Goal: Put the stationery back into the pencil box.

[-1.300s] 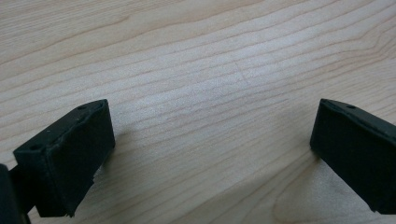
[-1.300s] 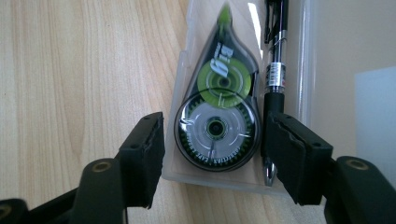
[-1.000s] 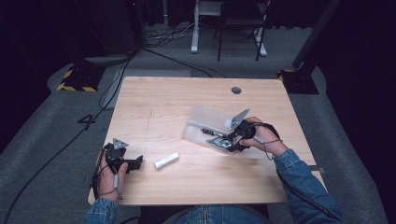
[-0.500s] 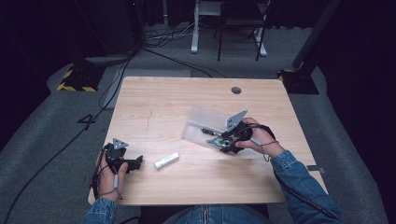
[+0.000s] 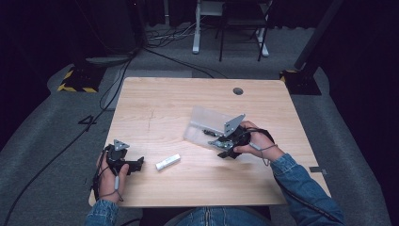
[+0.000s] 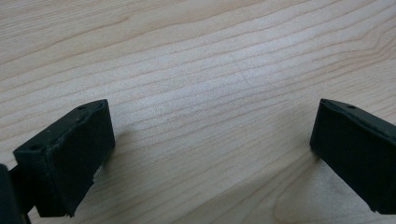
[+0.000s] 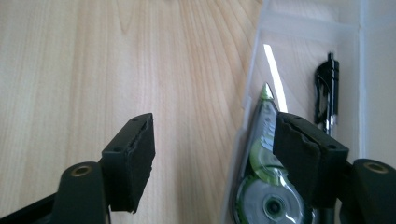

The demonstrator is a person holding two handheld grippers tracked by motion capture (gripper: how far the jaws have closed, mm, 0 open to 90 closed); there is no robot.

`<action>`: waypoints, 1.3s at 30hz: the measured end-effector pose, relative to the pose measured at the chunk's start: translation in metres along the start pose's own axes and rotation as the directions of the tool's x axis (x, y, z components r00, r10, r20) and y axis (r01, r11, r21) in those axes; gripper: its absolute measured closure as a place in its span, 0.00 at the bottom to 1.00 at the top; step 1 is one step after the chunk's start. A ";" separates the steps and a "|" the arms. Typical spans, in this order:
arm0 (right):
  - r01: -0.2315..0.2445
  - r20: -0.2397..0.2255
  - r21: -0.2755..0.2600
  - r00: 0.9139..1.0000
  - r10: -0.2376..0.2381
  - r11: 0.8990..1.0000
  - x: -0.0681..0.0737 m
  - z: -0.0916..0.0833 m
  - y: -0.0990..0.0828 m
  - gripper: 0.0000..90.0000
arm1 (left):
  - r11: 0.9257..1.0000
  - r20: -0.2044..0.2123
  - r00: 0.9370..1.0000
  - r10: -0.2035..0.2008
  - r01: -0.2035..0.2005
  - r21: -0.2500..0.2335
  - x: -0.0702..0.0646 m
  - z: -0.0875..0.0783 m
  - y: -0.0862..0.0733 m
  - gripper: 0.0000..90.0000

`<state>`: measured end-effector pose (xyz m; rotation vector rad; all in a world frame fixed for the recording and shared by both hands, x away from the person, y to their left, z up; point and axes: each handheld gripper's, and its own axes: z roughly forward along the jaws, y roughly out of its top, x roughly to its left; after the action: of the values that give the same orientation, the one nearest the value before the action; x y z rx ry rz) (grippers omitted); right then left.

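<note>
A clear plastic box (image 5: 205,123) lies open on the wooden table (image 5: 164,103), right of centre. Inside it are a green-and-clear correction tape (image 7: 261,186) and a black pen (image 7: 327,88). My right gripper (image 5: 220,144) sits at the box's near edge, and its jaws have just been opening. In the right gripper view the right gripper (image 7: 215,149) straddles the box's side wall (image 7: 250,116), pressing on nothing. A small white stick-shaped object (image 5: 168,162) lies between the hands. My left gripper (image 5: 137,164) rests at the front left, and in its own view the left gripper (image 6: 210,154) is open over bare wood.
A round cable hole (image 5: 238,91) sits near the table's far right edge. Cables (image 5: 117,89) trail over the grey floor beyond the left side. White desk legs (image 5: 196,28) stand farther back.
The right hand and its gripper have shifted a little to the left along the box's near edge. The left hand and the white object have stayed put.
</note>
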<state>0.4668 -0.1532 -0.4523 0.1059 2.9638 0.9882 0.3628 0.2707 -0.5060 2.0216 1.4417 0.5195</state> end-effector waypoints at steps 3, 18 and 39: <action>0.010 -0.004 -0.023 1.000 -0.010 1.000 0.008 0.001 0.008 0.34 | 1.000 -0.004 1.000 0.003 -0.003 0.002 0.000 0.000 0.001 0.00; -0.004 0.060 -0.166 0.998 0.014 0.986 0.029 0.002 0.054 0.34 | 1.000 -0.011 1.000 -0.004 0.004 0.001 -0.001 0.001 0.001 0.00; -0.045 0.057 -0.161 0.997 0.055 0.986 0.034 0.045 0.087 0.34 | 1.000 -0.010 1.000 -0.005 0.005 0.001 -0.001 0.001 0.001 0.00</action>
<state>0.4400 -0.0547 -0.4358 0.2048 2.8272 1.2007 0.3640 0.2694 -0.5058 2.0186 1.4526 0.5284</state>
